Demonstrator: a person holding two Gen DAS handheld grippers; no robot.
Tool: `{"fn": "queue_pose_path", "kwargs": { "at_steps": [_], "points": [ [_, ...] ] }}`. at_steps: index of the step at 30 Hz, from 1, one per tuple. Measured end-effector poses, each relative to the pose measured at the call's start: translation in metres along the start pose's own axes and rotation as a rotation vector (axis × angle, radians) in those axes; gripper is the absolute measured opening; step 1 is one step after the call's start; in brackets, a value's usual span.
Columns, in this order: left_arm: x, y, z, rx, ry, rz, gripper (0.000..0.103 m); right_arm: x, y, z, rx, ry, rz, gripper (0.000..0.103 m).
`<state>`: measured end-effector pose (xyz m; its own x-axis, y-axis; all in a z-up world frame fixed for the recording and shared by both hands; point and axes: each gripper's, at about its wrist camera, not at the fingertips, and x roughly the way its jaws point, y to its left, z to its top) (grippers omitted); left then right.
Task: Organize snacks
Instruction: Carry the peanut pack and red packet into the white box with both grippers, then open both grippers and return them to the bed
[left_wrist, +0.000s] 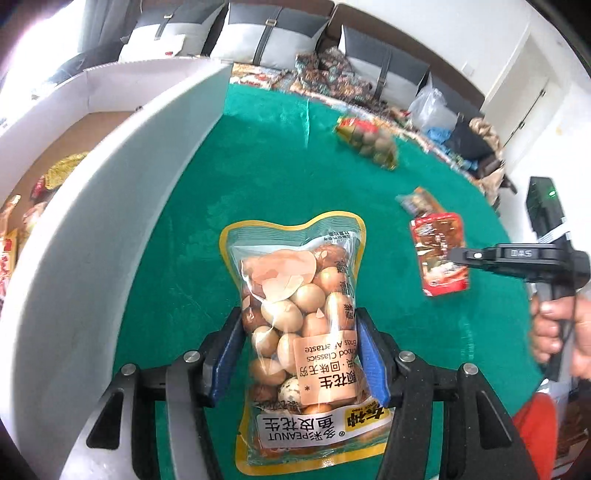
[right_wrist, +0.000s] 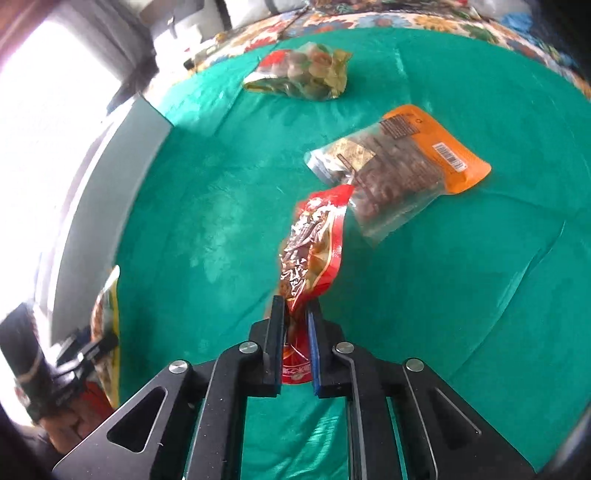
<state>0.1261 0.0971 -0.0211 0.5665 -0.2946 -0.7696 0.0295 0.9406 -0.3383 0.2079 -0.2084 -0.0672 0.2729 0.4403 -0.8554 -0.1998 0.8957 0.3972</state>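
Left wrist view: the left hand-held gripper (left_wrist: 300, 354) is clenched on a clear peanut bag (left_wrist: 301, 332), its blue pads pressing both sides, the bag held over the green tabletop (left_wrist: 258, 177). Just to its left stands the white wall of a cardboard box (left_wrist: 92, 258), with other packets lying inside. Farther out on the cloth lie a mixed-nut bag (left_wrist: 369, 142) and an orange pouch (left_wrist: 415, 201).

Right wrist view: the right hand-held gripper (right_wrist: 295, 332) is pinched tight on the bottom edge of a red snack packet (right_wrist: 314, 251), which stands up edge-on from the jaws.

Both hands seem loaded, so I judge this the carry step; next, each packet needs lifting clear of the box wall and releasing inside.
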Motion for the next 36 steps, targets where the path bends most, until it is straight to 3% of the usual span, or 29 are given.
{"fn": "queue_pose_path", "kwargs": {
  "at_steps": [9, 12, 15, 19, 21, 23, 24, 25, 26, 27, 28, 32, 36],
  "points": [
    [-0.062, 0.008, 0.017, -0.117, -0.084, -0.112, 0.057, -0.040, 0.002, -0.003, 0.103, -0.135, 0.215, 0.010],
    [-0.095, 0.024, 0.031, -0.165, -0.146, -0.154, 0.057, -0.061, 0.026, 0.001, 0.087, -0.168, 0.310, 0.010],
    [-0.138, 0.051, 0.051, -0.191, -0.233, -0.132, 0.057, -0.079, 0.063, 0.010, 0.045, -0.193, 0.405, 0.010],
    [-0.184, 0.106, 0.069, -0.212, -0.316, 0.030, 0.058, -0.088, 0.146, 0.027, -0.050, -0.203, 0.535, 0.010],
    [-0.191, 0.135, 0.073, -0.233, -0.312, 0.128, 0.061, -0.080, 0.186, 0.032, -0.099, -0.185, 0.567, 0.010],
    [-0.187, 0.162, 0.072, -0.245, -0.282, 0.236, 0.074, -0.063, 0.231, 0.034, -0.147, -0.160, 0.579, 0.010],
    [-0.182, 0.175, 0.069, -0.252, -0.265, 0.275, 0.089, -0.050, 0.253, 0.033, -0.165, -0.141, 0.582, 0.014],
    [-0.175, 0.186, 0.066, -0.263, -0.245, 0.316, 0.100, -0.039, 0.267, 0.031, -0.173, -0.120, 0.571, 0.028],
    [-0.168, 0.194, 0.062, -0.272, -0.225, 0.353, 0.102, -0.023, 0.282, 0.027, -0.179, -0.084, 0.528, 0.035],
    [-0.162, 0.201, 0.057, -0.281, -0.199, 0.388, 0.102, -0.006, 0.291, 0.022, -0.177, -0.046, 0.488, 0.059],
    [-0.160, 0.205, 0.051, -0.284, -0.181, 0.398, 0.102, 0.003, 0.292, 0.018, -0.172, -0.026, 0.474, 0.066],
    [-0.157, 0.199, 0.028, -0.310, -0.190, 0.368, 0.102, 0.015, 0.262, -0.005, -0.214, -0.057, 0.350, 0.065],
    [-0.161, 0.158, 0.024, -0.265, -0.233, 0.290, 0.102, 0.007, 0.186, -0.011, -0.303, -0.200, 0.044, 0.070]
  ]
}}
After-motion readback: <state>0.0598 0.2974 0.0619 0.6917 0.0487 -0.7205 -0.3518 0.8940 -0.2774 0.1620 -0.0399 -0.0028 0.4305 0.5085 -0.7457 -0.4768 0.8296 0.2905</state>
